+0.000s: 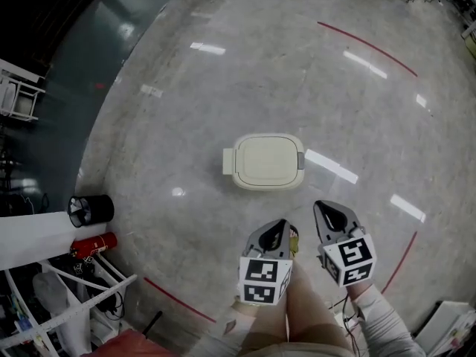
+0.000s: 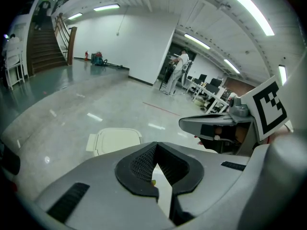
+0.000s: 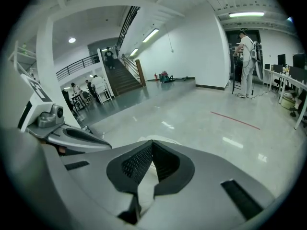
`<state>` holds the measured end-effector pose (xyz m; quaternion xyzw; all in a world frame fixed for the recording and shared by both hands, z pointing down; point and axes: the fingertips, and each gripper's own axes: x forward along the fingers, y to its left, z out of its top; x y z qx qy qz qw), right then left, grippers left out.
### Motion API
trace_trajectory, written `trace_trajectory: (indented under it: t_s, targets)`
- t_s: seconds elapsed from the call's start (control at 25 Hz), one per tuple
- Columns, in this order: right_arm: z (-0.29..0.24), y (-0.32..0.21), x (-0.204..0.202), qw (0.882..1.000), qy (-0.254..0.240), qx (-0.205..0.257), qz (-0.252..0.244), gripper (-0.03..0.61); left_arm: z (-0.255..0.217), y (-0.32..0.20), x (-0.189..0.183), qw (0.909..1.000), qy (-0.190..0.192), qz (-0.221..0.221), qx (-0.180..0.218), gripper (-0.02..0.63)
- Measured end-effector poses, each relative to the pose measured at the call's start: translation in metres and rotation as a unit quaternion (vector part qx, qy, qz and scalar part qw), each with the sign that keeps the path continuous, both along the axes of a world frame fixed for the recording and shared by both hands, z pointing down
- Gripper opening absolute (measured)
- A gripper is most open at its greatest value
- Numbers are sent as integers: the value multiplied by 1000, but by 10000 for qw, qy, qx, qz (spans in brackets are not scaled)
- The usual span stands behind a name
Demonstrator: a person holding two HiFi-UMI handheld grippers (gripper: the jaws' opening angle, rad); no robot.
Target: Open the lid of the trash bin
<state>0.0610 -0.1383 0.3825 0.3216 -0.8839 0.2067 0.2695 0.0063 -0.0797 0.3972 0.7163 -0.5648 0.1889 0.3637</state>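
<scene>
A cream trash bin (image 1: 264, 161) stands on the grey floor with its lid flat down and a tab at its left side. My left gripper (image 1: 277, 229) and right gripper (image 1: 331, 213) hang side by side in the air on the near side of the bin, both short of it and touching nothing. Each one's jaws meet at the tips with nothing between them. In the left gripper view the bin (image 2: 117, 140) lies just beyond my left gripper (image 2: 156, 145), slightly left. In the right gripper view only a sliver of the bin (image 3: 160, 139) shows over my right gripper (image 3: 152, 143).
A black round can (image 1: 91, 210) and a red fire extinguisher (image 1: 93, 245) lie at the left by a white rack (image 1: 67, 288). Red lines (image 1: 368, 47) mark the floor. A person (image 3: 247, 56) stands far off near desks; stairs (image 2: 45, 51) rise at the left.
</scene>
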Motion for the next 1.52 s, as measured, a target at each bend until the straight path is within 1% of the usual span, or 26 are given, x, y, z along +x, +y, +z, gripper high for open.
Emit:
trace_trajectory:
  t_s: [0.4,0.72,0.84,1.04,1.2,1.52]
  targets:
    - [84,-21,-3,9994,113,-186,275,-2,77,6,-8,9994,-65,152,-306,5]
    - [145,-42,-4,9986,228,-205,421,-2,136,9,-12,9985,-50,194,-505,5]
    - [163,-51,-7,9987,294,-157,391,-2,155,6,-14,9984,-43,196,-538,5]
    - [197,-61,-12,9983,456,-205,307,0,180,-1,-22,9981,-60,161,-584,5]
    - [217,-69,-17,9978,623,-164,133,-2,195,0,-24,9977,-69,176,-656,5]
    - [252,-94,-22,9961,871,-166,23,-2,221,6,-32,9963,-83,151,-841,5]
